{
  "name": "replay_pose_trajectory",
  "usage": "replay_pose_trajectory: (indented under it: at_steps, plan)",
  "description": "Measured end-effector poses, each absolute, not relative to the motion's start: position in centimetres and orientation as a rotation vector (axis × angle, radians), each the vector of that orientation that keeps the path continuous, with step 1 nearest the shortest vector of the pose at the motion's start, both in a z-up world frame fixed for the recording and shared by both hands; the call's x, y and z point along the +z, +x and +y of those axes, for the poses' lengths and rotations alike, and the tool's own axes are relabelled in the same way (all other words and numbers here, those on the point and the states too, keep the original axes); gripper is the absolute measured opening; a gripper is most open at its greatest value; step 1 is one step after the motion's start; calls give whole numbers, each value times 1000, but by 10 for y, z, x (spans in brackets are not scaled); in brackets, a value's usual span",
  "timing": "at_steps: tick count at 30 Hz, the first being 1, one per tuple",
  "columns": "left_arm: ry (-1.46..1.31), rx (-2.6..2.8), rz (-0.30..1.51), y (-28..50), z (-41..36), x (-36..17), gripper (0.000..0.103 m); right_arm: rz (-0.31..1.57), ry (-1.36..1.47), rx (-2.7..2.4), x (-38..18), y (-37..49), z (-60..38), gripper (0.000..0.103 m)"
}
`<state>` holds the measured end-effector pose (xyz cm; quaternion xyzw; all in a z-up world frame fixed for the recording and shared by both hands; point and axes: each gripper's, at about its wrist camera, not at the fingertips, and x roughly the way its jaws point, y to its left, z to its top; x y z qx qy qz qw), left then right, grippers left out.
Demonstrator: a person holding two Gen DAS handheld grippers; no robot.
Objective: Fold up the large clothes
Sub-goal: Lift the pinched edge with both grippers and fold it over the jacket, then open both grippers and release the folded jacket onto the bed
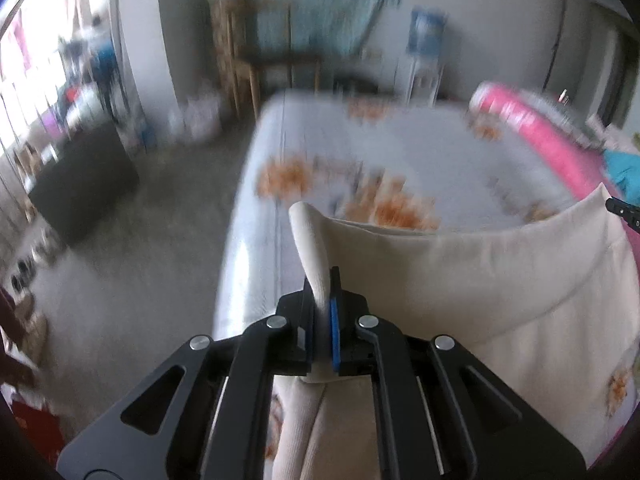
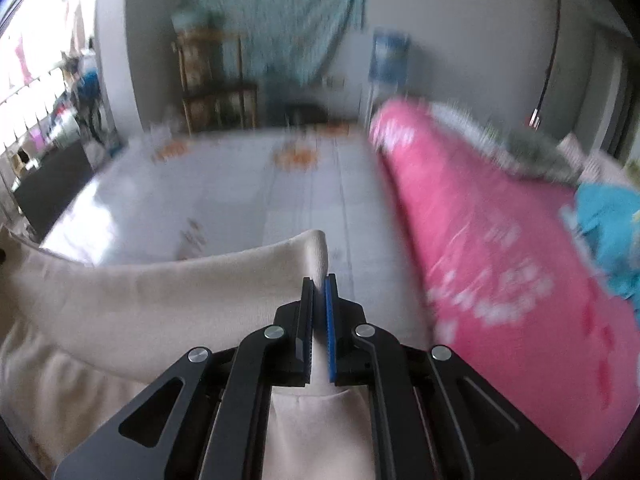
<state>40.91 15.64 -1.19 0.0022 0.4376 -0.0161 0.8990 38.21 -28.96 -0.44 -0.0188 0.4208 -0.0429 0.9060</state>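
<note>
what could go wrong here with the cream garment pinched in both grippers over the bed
The left gripper and the right gripper each pinch only a thin bit of the cream garment, so an edge could slip free. The pink quilt lies close by and might snag it.

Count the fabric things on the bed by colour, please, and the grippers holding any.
Cream garment: 1
Pink blanket: 1
Teal cloth: 1
Grippers clamped on the cream garment: 2, left gripper, right gripper
Total: 5
</note>
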Motion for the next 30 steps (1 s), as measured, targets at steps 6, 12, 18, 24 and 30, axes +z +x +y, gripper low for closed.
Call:
replay_pose_trajectory:
  at_steps: [6,12,18,24,30]
  plan:
    - [-68,22,916,415,176,-21,33,939,33,-150,-28,381,-316,26]
    - [-130,-166,834,350,173,11,35,828,39,-84,26,289,-315,27]
    - [-140,-246,990,296,151,-35,48,959,124,-26,-8,220,-313,27]
    - [-207,-126,951,269,165,-37,50,1019,306,-93,-31,194,-338,28]
    - [-179,-122,838,210,149,1,82,880,190,-99,11,141,-287,58]
